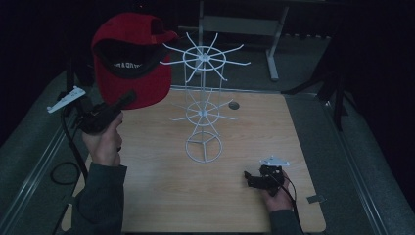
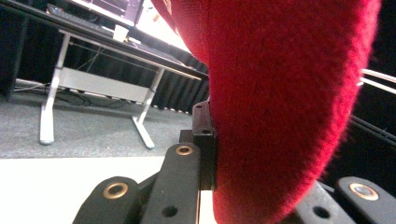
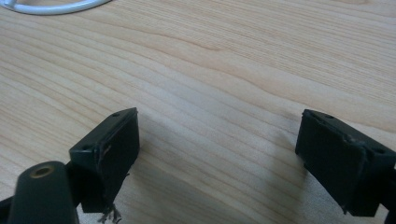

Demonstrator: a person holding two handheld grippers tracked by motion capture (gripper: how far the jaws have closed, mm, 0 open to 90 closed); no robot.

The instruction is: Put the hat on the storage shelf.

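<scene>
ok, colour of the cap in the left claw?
Red, with a black underside to the brim; the cap shows best in the high view.

We see a table [image 1: 161, 196] with a light wood top. On it stands a white wire rack [image 1: 203, 122] on its round base, near the middle. A small grey plate [image 1: 315, 199] lies at the right edge. The right gripper [image 1: 250, 177] rests low at the wood.

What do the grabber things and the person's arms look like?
Both are black. The left gripper and the right gripper each carry a grey three-cornered plate and trail a black cable. Its pads are flat, one frayed. The person wears dark grey-green sleeves.
</scene>
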